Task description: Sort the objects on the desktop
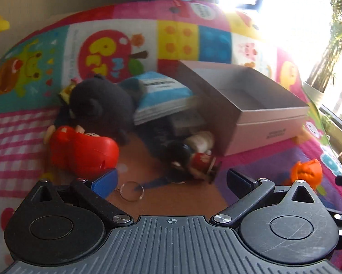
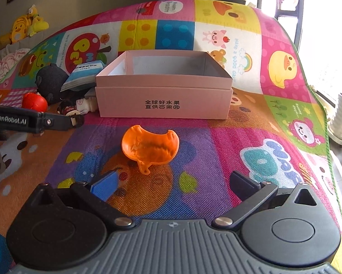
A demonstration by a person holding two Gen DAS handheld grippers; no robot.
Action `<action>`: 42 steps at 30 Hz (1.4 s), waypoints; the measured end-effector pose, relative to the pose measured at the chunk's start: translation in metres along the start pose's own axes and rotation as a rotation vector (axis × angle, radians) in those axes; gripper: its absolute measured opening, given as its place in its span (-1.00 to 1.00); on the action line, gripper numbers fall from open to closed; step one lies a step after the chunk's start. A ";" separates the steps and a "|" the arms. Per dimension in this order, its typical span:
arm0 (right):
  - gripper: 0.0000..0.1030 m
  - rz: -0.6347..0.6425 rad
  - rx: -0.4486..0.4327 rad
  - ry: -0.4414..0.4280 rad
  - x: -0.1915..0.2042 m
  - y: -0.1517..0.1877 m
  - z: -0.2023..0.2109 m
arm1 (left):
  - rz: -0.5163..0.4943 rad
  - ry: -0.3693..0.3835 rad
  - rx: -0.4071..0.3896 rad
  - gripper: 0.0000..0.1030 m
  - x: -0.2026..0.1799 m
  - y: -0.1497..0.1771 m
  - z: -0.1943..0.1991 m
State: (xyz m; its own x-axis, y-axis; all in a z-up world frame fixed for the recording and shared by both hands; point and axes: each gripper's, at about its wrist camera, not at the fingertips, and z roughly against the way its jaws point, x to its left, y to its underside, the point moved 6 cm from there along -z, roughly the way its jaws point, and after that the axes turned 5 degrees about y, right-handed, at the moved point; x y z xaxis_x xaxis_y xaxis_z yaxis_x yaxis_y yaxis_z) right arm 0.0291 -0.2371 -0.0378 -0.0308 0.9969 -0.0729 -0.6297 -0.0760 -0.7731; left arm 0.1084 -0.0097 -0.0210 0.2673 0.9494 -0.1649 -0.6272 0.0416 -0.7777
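Two grippers stand wide open, neither holding anything. Right gripper [image 2: 172,182] hovers just short of the orange mould [image 2: 150,147], which lies on the play mat [image 2: 251,132] in front of the pink box [image 2: 164,98]. Left gripper [image 1: 171,182] faces the toy pile: red toy [image 1: 84,150], black plush [image 1: 100,102], key ring [image 1: 131,191] between its fingers.
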 end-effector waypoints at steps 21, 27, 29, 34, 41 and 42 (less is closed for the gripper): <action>1.00 -0.037 0.047 -0.009 -0.004 0.000 -0.008 | -0.252 -0.023 0.018 0.35 -0.046 0.008 -0.009; 1.00 -0.024 0.049 0.002 -0.003 0.001 -0.008 | -0.264 0.150 0.093 0.73 -0.066 0.051 0.042; 1.00 -0.019 0.050 0.006 -0.002 0.001 -0.008 | -0.268 0.120 0.093 0.93 -0.068 0.063 0.054; 1.00 -0.017 0.061 0.001 -0.002 0.000 -0.009 | -0.183 0.086 0.159 0.99 -0.062 0.077 0.062; 1.00 -0.013 0.096 -0.028 -0.003 -0.001 -0.010 | -0.108 -0.007 0.150 1.00 -0.059 0.077 0.060; 1.00 -0.014 0.103 -0.026 -0.003 -0.002 -0.011 | -0.113 -0.010 0.152 1.00 -0.060 0.078 0.060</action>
State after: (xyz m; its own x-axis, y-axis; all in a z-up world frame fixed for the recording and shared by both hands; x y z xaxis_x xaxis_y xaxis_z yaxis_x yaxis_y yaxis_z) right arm 0.0389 -0.2401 -0.0428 -0.0408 0.9981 -0.0452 -0.7066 -0.0608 -0.7050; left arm 0.0002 -0.0446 -0.0354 0.3356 0.9390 -0.0753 -0.6968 0.1937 -0.6906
